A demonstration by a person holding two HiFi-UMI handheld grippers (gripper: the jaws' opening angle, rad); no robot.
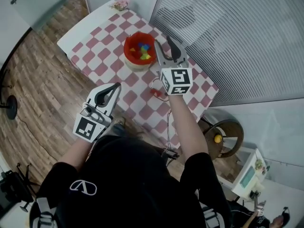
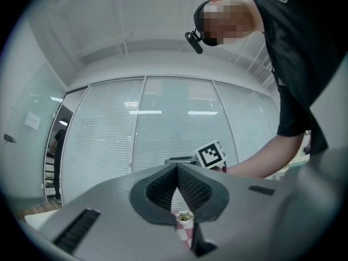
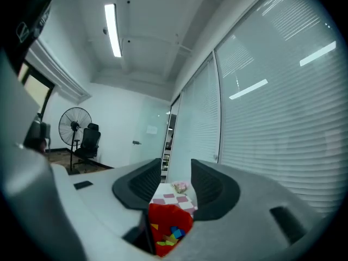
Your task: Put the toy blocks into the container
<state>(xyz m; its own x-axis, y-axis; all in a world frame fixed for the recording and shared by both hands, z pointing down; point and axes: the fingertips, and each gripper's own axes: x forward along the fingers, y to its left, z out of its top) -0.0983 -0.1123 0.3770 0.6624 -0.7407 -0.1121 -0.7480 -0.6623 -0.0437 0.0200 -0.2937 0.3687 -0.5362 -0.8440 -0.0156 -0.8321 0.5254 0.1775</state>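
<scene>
A red container (image 1: pixel 127 45) stands on the checkered table (image 1: pixel 99 37) and holds several coloured toy blocks (image 1: pixel 142 50). My right gripper (image 1: pixel 163 41) hangs just right of it, raised above the cloth, open, with nothing between its fingers. In the right gripper view the container (image 3: pixel 163 216) and its blocks (image 3: pixel 173 234) show low through the gap of that gripper (image 3: pixel 175 165). A small red block (image 1: pixel 155 93) lies on the cloth below the right gripper's marker cube. My left gripper (image 1: pixel 116 85) is held at the table's near edge, shut and empty; its pads meet (image 2: pixel 178 168).
A small pink flower pot (image 1: pixel 121 4) sits at the table's far corner. A blinds-covered glass wall (image 1: pixel 237 32) runs along the right. A round stool with a yellow ball (image 1: pixel 217 138) stands by the near right corner. Wooden floor (image 1: pixel 42 80) lies to the left.
</scene>
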